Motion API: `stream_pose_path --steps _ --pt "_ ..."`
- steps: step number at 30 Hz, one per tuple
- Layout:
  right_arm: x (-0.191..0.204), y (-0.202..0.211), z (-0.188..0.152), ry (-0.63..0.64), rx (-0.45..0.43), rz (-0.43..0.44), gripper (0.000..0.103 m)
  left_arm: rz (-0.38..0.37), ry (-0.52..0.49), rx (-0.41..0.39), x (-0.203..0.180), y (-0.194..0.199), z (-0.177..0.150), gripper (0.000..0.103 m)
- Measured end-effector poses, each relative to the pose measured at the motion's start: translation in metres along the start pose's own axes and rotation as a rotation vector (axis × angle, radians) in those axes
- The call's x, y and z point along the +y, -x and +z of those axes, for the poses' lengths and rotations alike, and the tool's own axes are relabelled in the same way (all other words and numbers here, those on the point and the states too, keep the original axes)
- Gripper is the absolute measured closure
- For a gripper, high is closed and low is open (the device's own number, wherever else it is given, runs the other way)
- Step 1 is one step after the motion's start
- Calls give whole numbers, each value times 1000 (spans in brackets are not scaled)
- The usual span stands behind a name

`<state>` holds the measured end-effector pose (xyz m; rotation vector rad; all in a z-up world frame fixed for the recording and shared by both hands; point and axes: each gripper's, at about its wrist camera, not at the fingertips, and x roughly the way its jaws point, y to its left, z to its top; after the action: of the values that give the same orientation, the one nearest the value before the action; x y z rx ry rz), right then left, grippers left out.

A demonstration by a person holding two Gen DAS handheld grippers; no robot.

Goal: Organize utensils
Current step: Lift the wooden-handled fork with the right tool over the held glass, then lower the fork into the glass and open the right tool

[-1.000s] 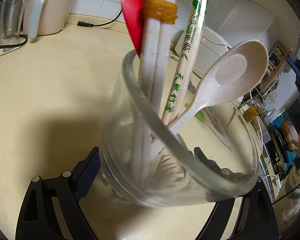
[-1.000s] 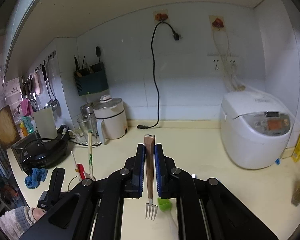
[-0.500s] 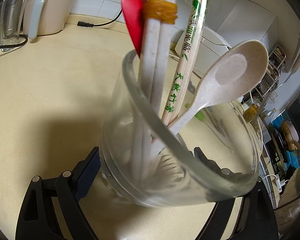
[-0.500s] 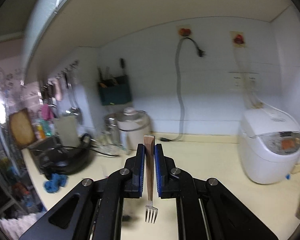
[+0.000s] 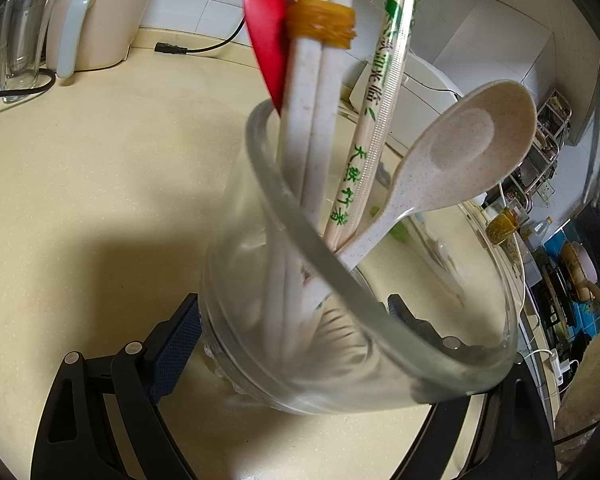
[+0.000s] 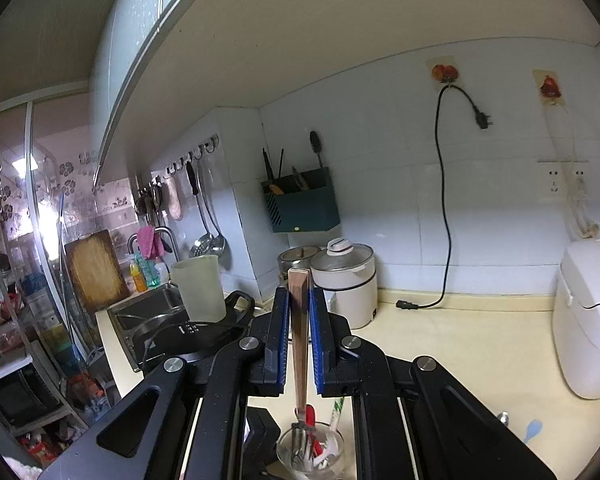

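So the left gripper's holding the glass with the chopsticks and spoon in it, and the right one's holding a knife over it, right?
Not a knife: the right gripper is shut on a fork, tines down over the glass, as the right wrist view shows. The left gripper does hold the glass with chopsticks and spoon.

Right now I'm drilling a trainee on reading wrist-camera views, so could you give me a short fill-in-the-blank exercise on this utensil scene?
1. The left gripper has its jaws closed on the clear ____ cup.
2. The right gripper holds a metal ____, tines down, above that cup.
3. The speckled cream plastic spoon stands in the cup with its bowl pointing ____.
4. The white chopsticks are bound by a ____ rubber band.

Missing words: glass; fork; up; yellow
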<state>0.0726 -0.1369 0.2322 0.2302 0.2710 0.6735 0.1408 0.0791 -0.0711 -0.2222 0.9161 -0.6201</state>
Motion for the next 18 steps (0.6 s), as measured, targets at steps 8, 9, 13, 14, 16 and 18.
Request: stream_pose_path --steps 8,9,13,14,16,18 --pt "6 -38 -27 32 86 -30 93 0 0 0 0 0 0 12" --pt "6 -41 -30 31 94 -29 93 0 0 0 0 0 0 12" --pt "9 -51 -42 52 127 -42 93 0 0 0 0 0 0 12" --pt "10 -52 -44 59 134 -46 93 0 0 0 0 0 0 12" --pt "12 -55 -48 72 149 -50 93 0 0 0 0 0 0 12" --pt "16 -60 -52 85 174 -47 93 0 0 0 0 0 0 12"
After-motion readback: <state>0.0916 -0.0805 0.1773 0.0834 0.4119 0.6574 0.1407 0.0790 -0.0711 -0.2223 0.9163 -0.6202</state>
